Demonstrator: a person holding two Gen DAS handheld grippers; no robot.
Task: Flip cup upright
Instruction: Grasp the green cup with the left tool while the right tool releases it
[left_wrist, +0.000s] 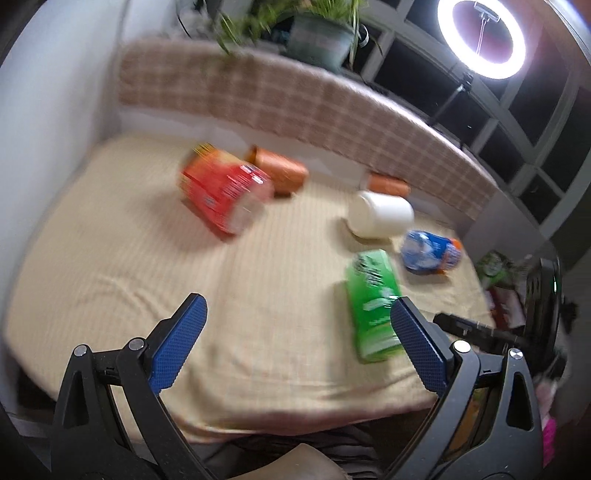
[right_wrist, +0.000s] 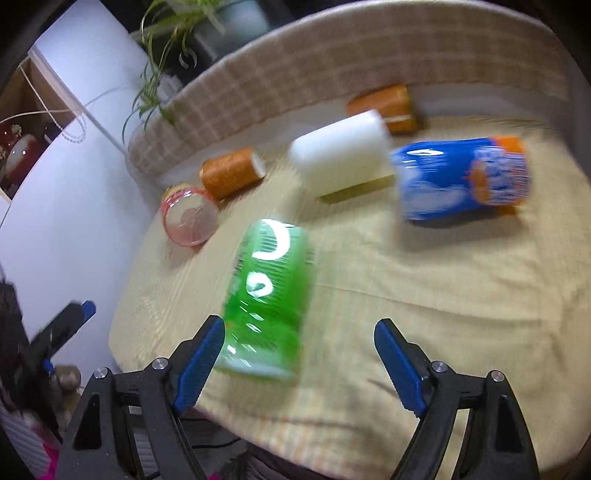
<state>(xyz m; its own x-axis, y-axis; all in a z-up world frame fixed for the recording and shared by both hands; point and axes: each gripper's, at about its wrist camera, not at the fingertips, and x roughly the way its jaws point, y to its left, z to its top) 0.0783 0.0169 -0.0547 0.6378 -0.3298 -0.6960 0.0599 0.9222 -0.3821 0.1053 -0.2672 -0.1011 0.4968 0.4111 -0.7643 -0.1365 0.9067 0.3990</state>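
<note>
Six cups lie on their sides on the cream cloth (right_wrist: 424, 295) of the table. Nearest is the green cup (right_wrist: 269, 299), lying with its length running near to far just in front of the right gripper (right_wrist: 299, 354), whose blue-padded fingers stand wide apart and hold nothing; the cup sits just beside the left finger, and touch cannot be told through the blur. Far and to the right lies the blue cup (right_wrist: 461, 177) with its orange band. Beside it on the left is the white cup (right_wrist: 340, 155), with one orange cup (right_wrist: 388, 107) behind that against the checked back edge (right_wrist: 295, 74), and a second orange cup (right_wrist: 232, 173) farther left. The red cup (right_wrist: 190, 219) lies at the far left, its round end facing the camera.

The left gripper (left_wrist: 299, 339) hangs over the near edge, its fingers also spread wide and empty, the green cup just beside its right finger. A potted plant (left_wrist: 317, 37) and a ring light (left_wrist: 480, 37) stand beyond the table.
</note>
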